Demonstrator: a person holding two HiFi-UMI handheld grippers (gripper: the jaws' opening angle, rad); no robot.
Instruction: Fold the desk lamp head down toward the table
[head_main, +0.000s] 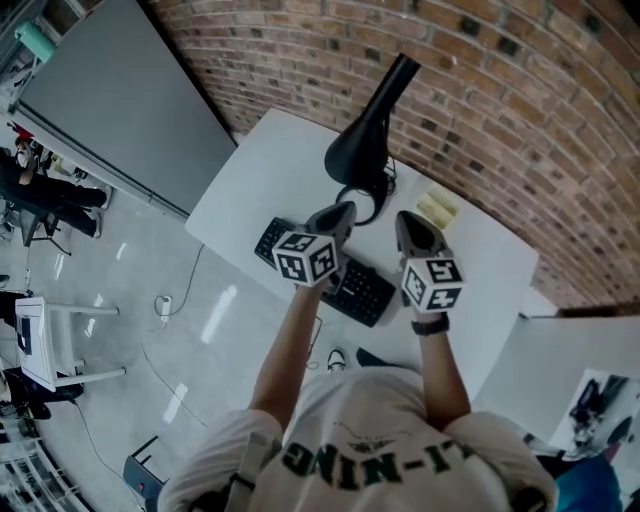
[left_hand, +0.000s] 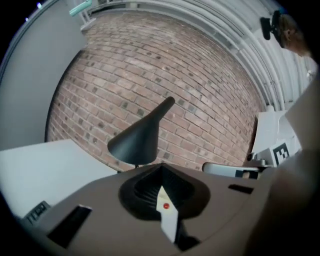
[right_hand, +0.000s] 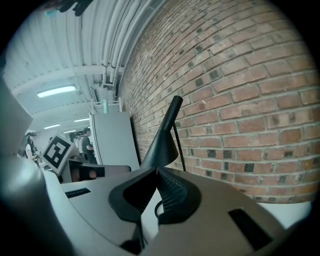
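Note:
A black desk lamp stands at the far side of the white table, close to the brick wall. Its cone-shaped head is raised and tilted, its stem pointing up toward the wall, over a ring-shaped base. My left gripper hovers just short of the base, shut and empty. My right gripper hangs beside it, also shut with nothing in it. The left gripper view has the lamp head just beyond the shut jaws. The right gripper view shows the lamp head ahead of its shut jaws.
A black keyboard lies on the table under both grippers. Yellow sticky notes lie right of the lamp. The brick wall runs behind the table. A grey panel stands at the left, with floor and chairs beyond.

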